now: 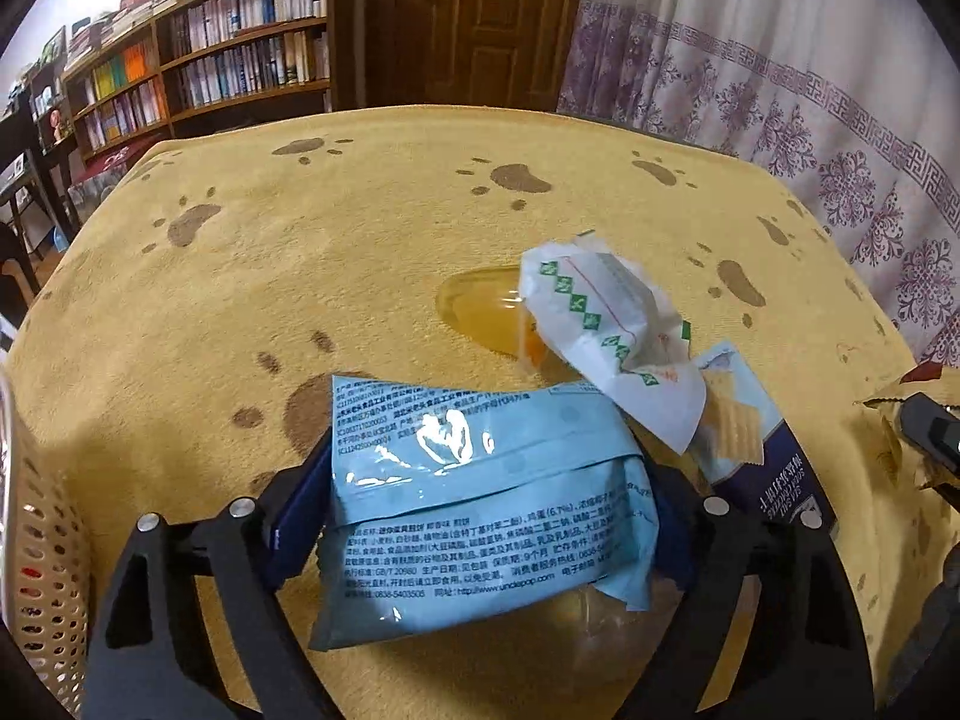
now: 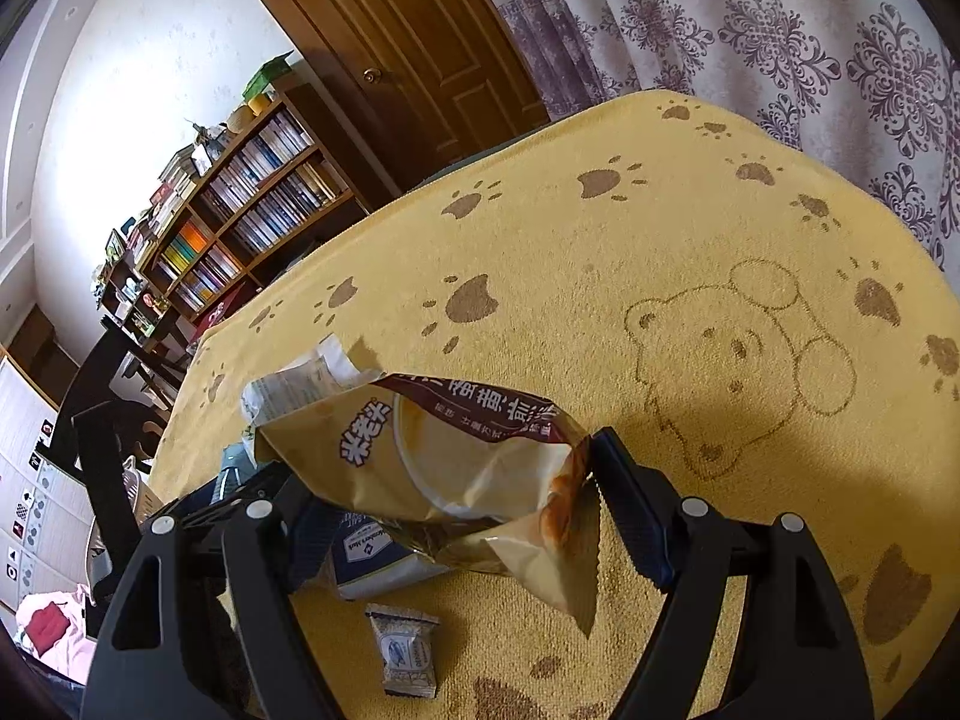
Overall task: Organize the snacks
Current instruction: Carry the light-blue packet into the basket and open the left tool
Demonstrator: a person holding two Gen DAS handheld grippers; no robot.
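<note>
**Readable print on the snack packs**

Light blue packet (image 1: 480,498), near centre: "www.unclepop.com", "GB/T 20980", "0838-5403505", "9个月". Tan snack bag (image 2: 456,468): "米老头" in white, further characters on its dark red band. Dark blue pack (image 2: 384,558) underneath: "Member's Mark". Small near sachet (image 2: 408,651): print too small to read.

A light-blue packet (image 1: 486,510), printed back up, sits crumpled low in the left view. At its 1 o'clock a white wrapper (image 1: 606,336) overlaps a cracker pack (image 1: 741,420) and an amber jelly cup (image 1: 480,306). In the right view, a tan bag (image 2: 480,474) is lifted, a small sachet (image 2: 405,651) at its 7 o'clock.
</note>
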